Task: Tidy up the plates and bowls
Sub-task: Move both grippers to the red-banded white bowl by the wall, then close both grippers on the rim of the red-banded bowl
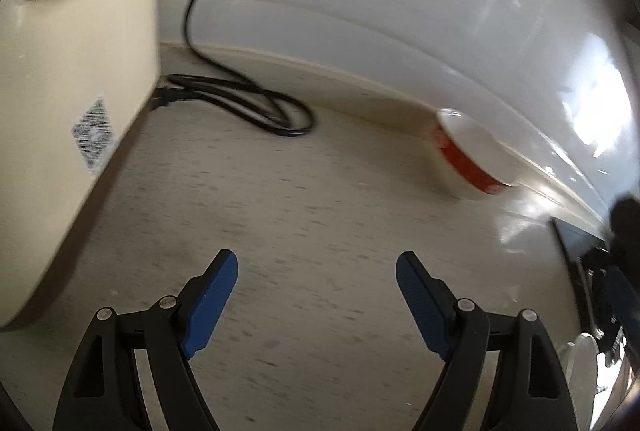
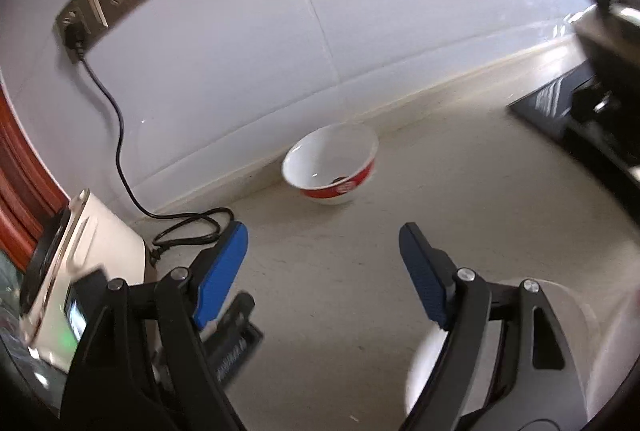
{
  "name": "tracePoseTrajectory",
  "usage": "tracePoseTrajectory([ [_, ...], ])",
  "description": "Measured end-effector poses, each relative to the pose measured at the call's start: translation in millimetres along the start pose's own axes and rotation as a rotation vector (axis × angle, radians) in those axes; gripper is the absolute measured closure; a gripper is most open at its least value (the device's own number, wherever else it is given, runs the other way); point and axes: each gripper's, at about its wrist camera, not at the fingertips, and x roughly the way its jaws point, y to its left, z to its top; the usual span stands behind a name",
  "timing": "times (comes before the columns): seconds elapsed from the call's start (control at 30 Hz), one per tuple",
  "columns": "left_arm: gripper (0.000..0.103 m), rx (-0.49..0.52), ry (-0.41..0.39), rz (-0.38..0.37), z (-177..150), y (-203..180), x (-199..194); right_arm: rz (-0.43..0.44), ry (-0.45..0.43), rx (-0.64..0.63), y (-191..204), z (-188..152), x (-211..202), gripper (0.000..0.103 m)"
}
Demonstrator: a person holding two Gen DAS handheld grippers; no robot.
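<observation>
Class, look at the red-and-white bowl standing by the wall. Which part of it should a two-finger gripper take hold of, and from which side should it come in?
Probably the rim. The bowl stands upright, mouth open, on the counter, and its round flaring wall looks wider than the open right gripper. Come from above on the near side, one finger inside and one outside, since the wall stands close behind it.

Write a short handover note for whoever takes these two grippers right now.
Left gripper: open, nothing between its fingers.
Right gripper: open, also empty.
The red-banded bowl stands upright on the counter by the back wall, untouched, ahead of both grippers.
White plates sit low under the right gripper; their exact number is unclear.
Done: nothing that can be confirmed from here.
Left: probably fetch the bowl and sort it with the plates.
</observation>
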Motion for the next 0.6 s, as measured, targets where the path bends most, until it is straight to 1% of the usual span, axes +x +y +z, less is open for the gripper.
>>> tracePoseTrajectory([
  [0.13, 0.021, -0.011, 0.022, 0.031, 2.2, 6.6, 8.1, -0.028, 0.036, 0.063, 3.6, 10.9, 35.9, 0.023],
  [0.23, 0.021, -0.014, 0.02, 0.04, 5.2, 5.6, 10.6, -0.064, 0.035, 0.103, 0.0, 16.1, 54.8, 0.023],
  [0.33, 0.02, -0.019, 0.02, 0.039, 6.3, 6.5, 13.0, -0.092, 0.054, 0.147, -5.5, 21.8, 73.3, 0.022],
  [0.47, 0.02, -0.014, 0.008, 0.056, 9.4, 10.9, 16.5, -0.143, 0.075, 0.195, -14.1, 32.1, 97.1, 0.021],
  [0.6, 0.02, -0.014, 0.002, 0.063, 10.2, 14.2, 14.2, -0.213, 0.123, 0.242, -29.2, 39.0, 125.8, 0.021],
])
